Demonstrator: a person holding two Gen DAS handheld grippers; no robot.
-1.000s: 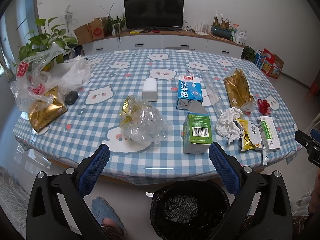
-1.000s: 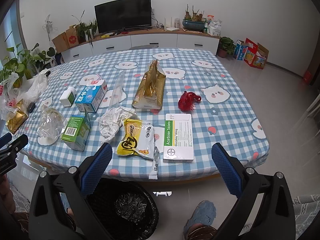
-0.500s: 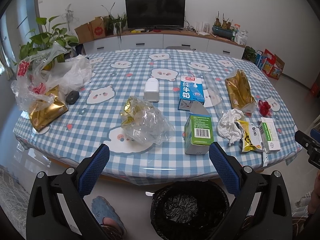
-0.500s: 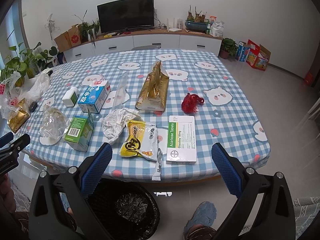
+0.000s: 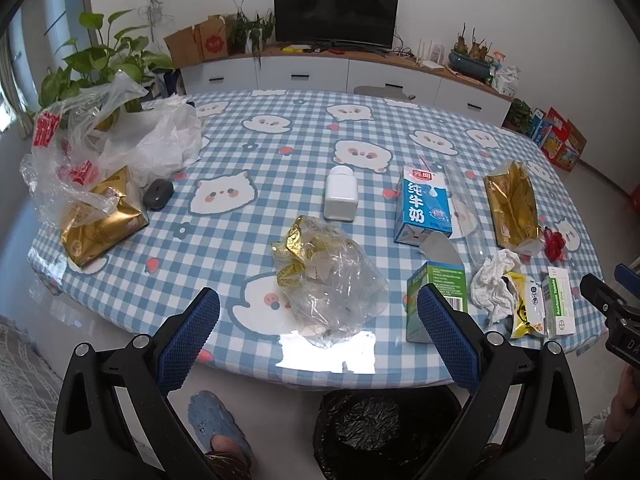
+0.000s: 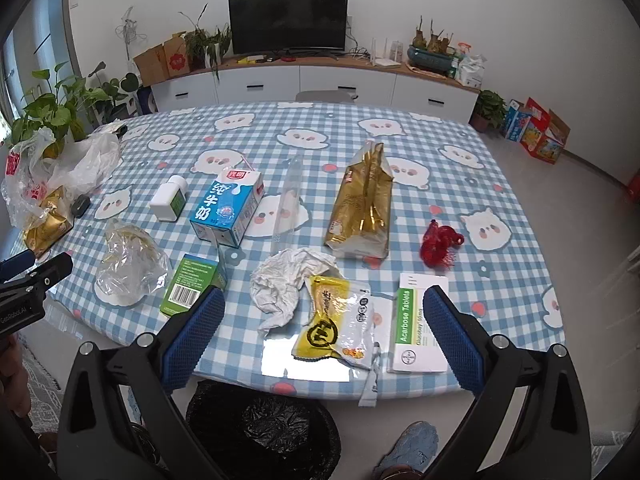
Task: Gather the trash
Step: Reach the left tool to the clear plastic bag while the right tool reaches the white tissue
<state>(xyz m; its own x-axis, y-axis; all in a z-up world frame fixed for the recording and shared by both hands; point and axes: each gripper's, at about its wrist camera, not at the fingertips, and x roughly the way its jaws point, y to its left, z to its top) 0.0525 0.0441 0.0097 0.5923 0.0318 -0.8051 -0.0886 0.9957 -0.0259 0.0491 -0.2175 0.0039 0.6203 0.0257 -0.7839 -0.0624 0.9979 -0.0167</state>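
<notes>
Trash lies along the near edge of a blue-checked table (image 5: 248, 248). My left gripper (image 5: 318, 320) is open and empty, its fingers flanking a crumpled clear plastic bag with gold foil (image 5: 328, 280). A green carton (image 5: 436, 292) stands behind its right finger. My right gripper (image 6: 324, 320) is open and empty over a yellow snack wrapper (image 6: 336, 324), with crumpled white tissue (image 6: 286, 280) to its left and a white tablet box (image 6: 420, 328) to its right. A black-lined bin (image 6: 264, 428) stands on the floor under the table edge; it also shows in the left wrist view (image 5: 384, 428).
Further back lie a blue milk carton (image 6: 228, 208), a white bottle (image 6: 170, 200), a gold foil bag (image 6: 364, 204), a clear sleeve (image 6: 290, 200) and a red wrapper (image 6: 440, 242). Plastic bags (image 5: 100, 148), a gold pack (image 5: 100, 220) and a dark mouse (image 5: 158, 194) sit at the left.
Both grippers have moved forward and closer to the table edge; the trash looks nearer. Both stay open and empty.
</notes>
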